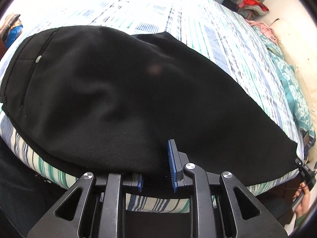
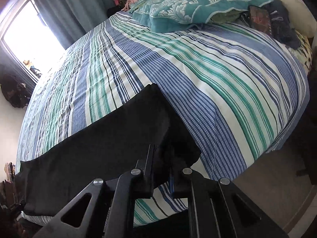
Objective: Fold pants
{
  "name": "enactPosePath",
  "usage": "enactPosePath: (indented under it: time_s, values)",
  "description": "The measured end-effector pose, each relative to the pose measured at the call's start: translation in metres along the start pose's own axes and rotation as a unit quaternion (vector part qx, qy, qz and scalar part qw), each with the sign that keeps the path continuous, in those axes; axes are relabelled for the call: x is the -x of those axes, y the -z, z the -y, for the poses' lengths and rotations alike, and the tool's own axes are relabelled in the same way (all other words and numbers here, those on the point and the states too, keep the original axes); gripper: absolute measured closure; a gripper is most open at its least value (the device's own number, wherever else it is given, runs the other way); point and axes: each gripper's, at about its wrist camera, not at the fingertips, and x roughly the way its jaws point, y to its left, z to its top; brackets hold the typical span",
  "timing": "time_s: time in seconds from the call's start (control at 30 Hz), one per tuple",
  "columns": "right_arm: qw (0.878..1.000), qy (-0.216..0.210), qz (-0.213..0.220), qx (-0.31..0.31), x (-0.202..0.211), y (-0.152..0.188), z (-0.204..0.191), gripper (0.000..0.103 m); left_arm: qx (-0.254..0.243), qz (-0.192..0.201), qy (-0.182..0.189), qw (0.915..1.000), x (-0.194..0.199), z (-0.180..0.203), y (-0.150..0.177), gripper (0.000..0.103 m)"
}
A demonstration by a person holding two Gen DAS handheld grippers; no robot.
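The black fabric pants lie spread across the bed's blue, green and white striped sheet, filling the centre and left of the left wrist view, waistband at far left. The left gripper sits at the lower centre, jaws slightly parted around the near hem; the pads do not visibly press the cloth. In the right wrist view, the right gripper, lower centre, has its jaws clamped on the pants' leg end.
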Motion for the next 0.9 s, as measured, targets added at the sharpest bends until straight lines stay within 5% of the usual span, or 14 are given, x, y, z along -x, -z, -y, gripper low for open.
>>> enactPosePath:
  time_s: [0.13, 0.3, 0.5, 0.73, 0.83, 0.87, 0.9]
  values:
    - [0.998, 0.017, 0.040, 0.038, 0.007, -0.007, -0.007, 0.092, -0.006, 0.003, -0.001, 1.0000, -0.001, 0.004, 0.006, 0.083]
    - [0.996, 0.050, 0.014, 0.072, -0.016, 0.002, -0.007, 0.092, -0.016, -0.004, -0.009, 0.9998, -0.005, 0.007, 0.018, 0.081]
    - [0.996, 0.060, 0.023, 0.060, -0.010, 0.002, -0.008, 0.090, -0.022, -0.006, -0.009, 0.9997, 0.001, 0.003, 0.023, 0.098]
    - [0.994, 0.079, 0.027, 0.066, -0.008, 0.003, -0.013, 0.089, -0.031, -0.021, -0.019, 0.9991, -0.001, 0.003, 0.023, 0.095]
    - [0.994, 0.082, 0.037, 0.059, -0.002, 0.003, -0.013, 0.053, -0.037, -0.034, -0.030, 0.9983, 0.003, 0.003, 0.026, 0.080]
    - [0.994, 0.081, 0.045, 0.056, 0.002, 0.003, -0.014, 0.028, -0.039, -0.043, -0.036, 0.9977, 0.007, -0.001, 0.030, 0.071]
    - [0.993, 0.084, 0.058, 0.055, 0.009, 0.004, -0.015, 0.015, -0.041, -0.051, -0.041, 0.9970, 0.009, -0.001, 0.030, 0.046]
